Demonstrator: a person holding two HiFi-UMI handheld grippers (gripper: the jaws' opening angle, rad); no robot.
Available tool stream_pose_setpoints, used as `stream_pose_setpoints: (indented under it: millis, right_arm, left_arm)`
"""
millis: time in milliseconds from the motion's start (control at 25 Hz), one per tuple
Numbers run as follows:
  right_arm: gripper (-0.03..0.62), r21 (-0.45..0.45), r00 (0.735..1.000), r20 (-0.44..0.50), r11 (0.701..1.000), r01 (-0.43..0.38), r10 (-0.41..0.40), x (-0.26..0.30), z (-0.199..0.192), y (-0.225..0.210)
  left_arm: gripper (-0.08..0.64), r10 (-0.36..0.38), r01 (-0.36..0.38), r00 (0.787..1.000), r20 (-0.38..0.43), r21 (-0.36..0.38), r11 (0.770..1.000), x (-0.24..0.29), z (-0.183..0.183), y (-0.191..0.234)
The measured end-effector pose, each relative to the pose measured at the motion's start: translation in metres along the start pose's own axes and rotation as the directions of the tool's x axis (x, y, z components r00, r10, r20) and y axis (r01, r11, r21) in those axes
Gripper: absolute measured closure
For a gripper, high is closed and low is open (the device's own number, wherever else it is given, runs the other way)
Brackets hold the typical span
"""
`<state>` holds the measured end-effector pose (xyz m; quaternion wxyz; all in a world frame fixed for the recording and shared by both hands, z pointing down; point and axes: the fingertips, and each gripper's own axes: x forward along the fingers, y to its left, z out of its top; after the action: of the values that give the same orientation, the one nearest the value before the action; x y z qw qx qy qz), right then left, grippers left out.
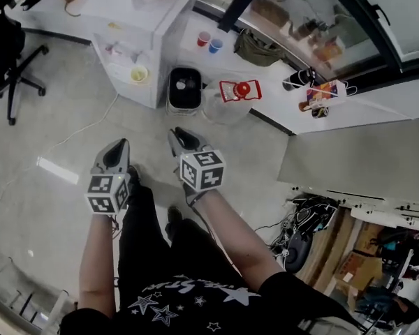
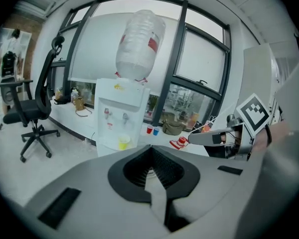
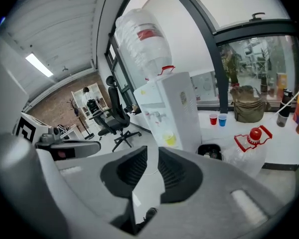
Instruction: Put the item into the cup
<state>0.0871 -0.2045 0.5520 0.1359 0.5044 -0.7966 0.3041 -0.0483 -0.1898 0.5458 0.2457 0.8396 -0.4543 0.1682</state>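
A red cup (image 1: pixel 204 39) and a blue cup (image 1: pixel 216 45) stand side by side on a low white ledge (image 1: pixel 265 82) under the window. The same red cup (image 3: pixel 213 119) and blue cup (image 3: pixel 223 119) show small in the right gripper view. A yellow cup (image 1: pixel 139 75) sits in the water dispenser's (image 1: pixel 143 26) bay. My left gripper (image 1: pixel 116 149) (image 2: pixel 150 151) hangs over the floor, jaws closed at the tips and empty. My right gripper (image 1: pixel 181 137) (image 3: pixel 153 151) is beside it, a narrow gap between its empty jaws. No loose item is visible.
A black bin (image 1: pixel 185 86) stands beside the dispenser, with a clear water jug with a red cap (image 1: pixel 232 98) to its right. An office chair (image 1: pixel 14 61) is at far left. A green bag (image 1: pixel 257 49) lies on the ledge. Cables and boxes sit at lower right.
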Motion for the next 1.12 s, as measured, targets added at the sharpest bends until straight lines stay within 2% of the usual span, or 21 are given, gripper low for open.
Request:
stream_pose_setpoints:
  millis: [240,520,680,800,1120]
  right_arm:
    - [0.526,-0.042,0.998,0.028,0.997,-0.063,0.064,-0.053,0.013,0.024]
    - [0.528,-0.063,0.989,0.046,0.989,-0.136,0.139,-0.112,0.01,0.054]
    - [0.528,-0.066,0.984,0.027,0.982,-0.175,0.177,-0.135,-0.001,0.074]
    - [0.528,-0.109,0.979,0.0,0.973,-0.201,0.202,-0.147,-0.014,0.088]
    - [0.529,-0.168,0.97,-0.037,0.956,-0.241,0.238,-0.177,-0.036,0.122]
  left_arm:
    - [0.552,0.019,-0.02,1.0,0.019,0.036,0.999,-0.048,0.014,-0.039]
    - [0.552,0.048,-0.053,0.992,0.113,0.044,0.998,-0.104,0.031,-0.09]
    - [0.552,0.057,-0.062,0.991,0.12,0.037,0.997,-0.137,0.025,-0.114]
    - [0.552,0.055,-0.059,0.992,0.113,0.028,0.998,-0.154,0.012,-0.126]
    - [0.552,0.055,-0.057,0.991,0.119,0.01,0.998,-0.191,-0.011,-0.132]
